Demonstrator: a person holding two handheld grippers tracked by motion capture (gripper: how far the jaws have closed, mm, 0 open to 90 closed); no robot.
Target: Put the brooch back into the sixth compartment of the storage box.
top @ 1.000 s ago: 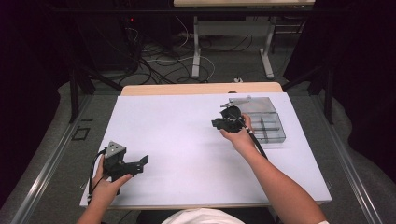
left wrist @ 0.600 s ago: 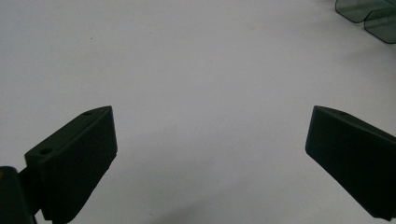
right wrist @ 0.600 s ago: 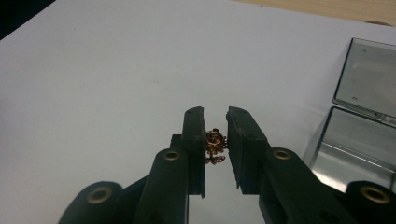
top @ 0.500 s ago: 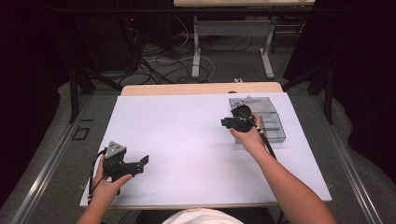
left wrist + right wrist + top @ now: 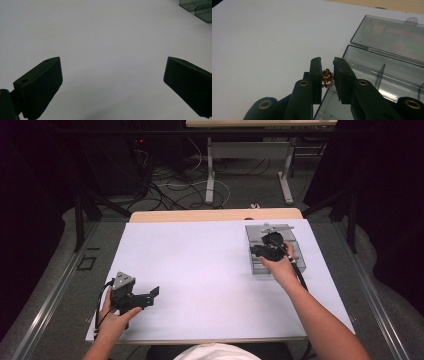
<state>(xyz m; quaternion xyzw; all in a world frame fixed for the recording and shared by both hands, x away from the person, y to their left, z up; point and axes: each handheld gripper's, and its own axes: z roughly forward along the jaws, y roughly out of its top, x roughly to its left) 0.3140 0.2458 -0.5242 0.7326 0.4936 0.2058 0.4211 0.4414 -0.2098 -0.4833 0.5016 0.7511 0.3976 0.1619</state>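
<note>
Your right gripper [image 5: 327, 66] is closed on a small gold-coloured trinket [image 5: 327, 76], pinched between its two black jaws. The trinket hangs at the near-left edge of the clear plastic box [image 5: 387, 75], whose hinged lid [image 5: 392, 37] lies open behind it. In the high view the box [image 5: 300, 265] sits at the right of the white table [image 5: 200, 260]. Your left gripper [image 5: 150, 295] rests near the front-left corner, jaws spread wide apart and holding nothing.

Bright, evenly lit table [image 5: 200, 270] (dark surroundings), soft shadows, slight blur
</note>
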